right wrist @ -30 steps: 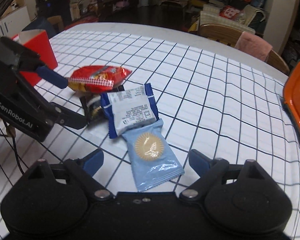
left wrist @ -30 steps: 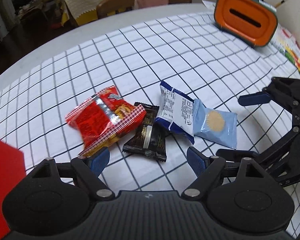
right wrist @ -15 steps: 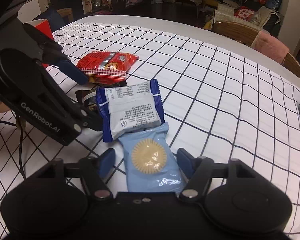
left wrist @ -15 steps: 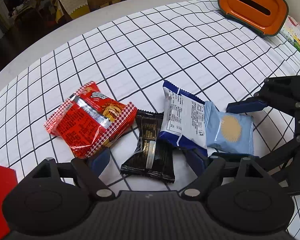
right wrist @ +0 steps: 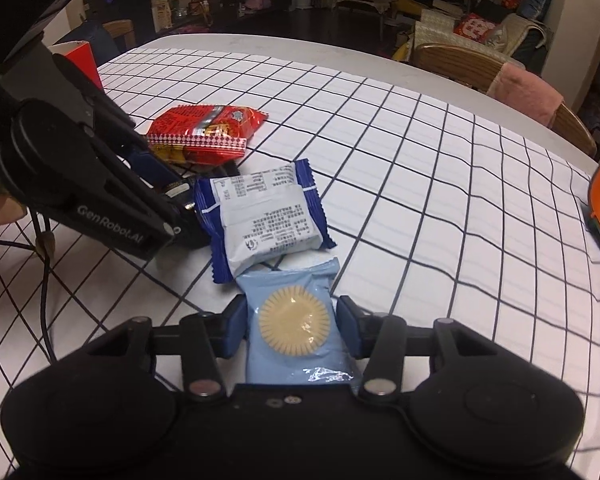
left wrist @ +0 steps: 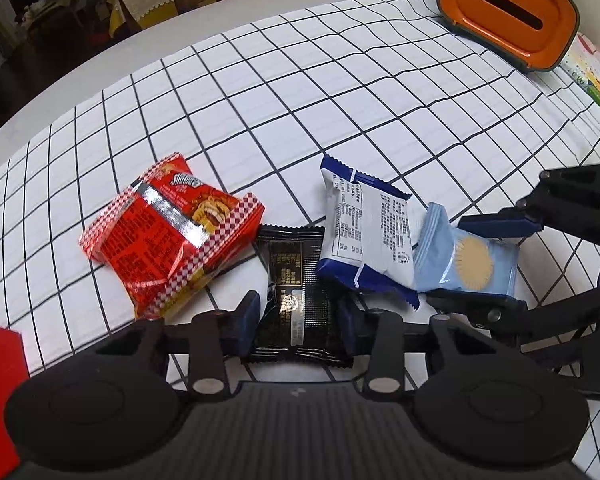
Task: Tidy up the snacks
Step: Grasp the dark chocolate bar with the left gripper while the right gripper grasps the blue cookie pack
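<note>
Black foil wrapper of the dark snack [left wrist: 298, 292] sits squeezed between the left tool's [left wrist: 298, 316] blue pads, whose jaws have just been closing onto its sides; the right tool [right wrist: 292, 326] has likewise just closed on the pale blue biscuit pack [right wrist: 294, 332], just right of the dark snack. Between the two packs, the navy-and-white pack [left wrist: 366, 240] overlaps both, so I would lift each slowly and straight up to avoid dragging it. Left of the dark snack lies the red chip bag [left wrist: 172, 236], touching it. Far beyond, across the checked counter [left wrist: 300, 92], stands an orange box [left wrist: 508, 12].
</note>
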Tool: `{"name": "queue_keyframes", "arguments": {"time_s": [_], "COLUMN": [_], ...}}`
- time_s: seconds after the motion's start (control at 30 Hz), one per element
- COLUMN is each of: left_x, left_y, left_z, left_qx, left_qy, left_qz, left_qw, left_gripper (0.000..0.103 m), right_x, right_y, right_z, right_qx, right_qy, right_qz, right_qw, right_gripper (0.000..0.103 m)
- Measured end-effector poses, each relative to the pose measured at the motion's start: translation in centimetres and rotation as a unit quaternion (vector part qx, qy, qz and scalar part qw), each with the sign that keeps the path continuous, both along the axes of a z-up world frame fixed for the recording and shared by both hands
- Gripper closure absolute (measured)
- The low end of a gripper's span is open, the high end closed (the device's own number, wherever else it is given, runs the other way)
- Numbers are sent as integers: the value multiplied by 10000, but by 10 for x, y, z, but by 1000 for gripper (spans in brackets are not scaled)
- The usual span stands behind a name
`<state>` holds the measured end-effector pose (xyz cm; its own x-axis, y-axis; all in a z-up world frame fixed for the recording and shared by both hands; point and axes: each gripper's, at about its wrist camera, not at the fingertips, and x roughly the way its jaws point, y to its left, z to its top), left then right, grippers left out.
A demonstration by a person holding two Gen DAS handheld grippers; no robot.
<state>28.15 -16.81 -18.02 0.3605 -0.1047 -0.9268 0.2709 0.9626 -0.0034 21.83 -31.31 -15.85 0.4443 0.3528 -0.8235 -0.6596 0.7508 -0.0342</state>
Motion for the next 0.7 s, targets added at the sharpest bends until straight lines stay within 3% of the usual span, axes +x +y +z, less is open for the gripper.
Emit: {"name": "queue_keyframes", "arguments": {"time_s": [0.7], "left_x": [-81], "left_y": [33], "left_z": [21], "left_qx": [-431], "left_qy": [68], "left_qz": [669], "left_qw": [9968], "left_gripper": [71], "right_x": [-66], "right_y": [2], "right_z": [41], "right_qx": [572], "right_qy": [167], "right_qz": [-696], "right_qw": [9958], "right_gripper": [56]}}
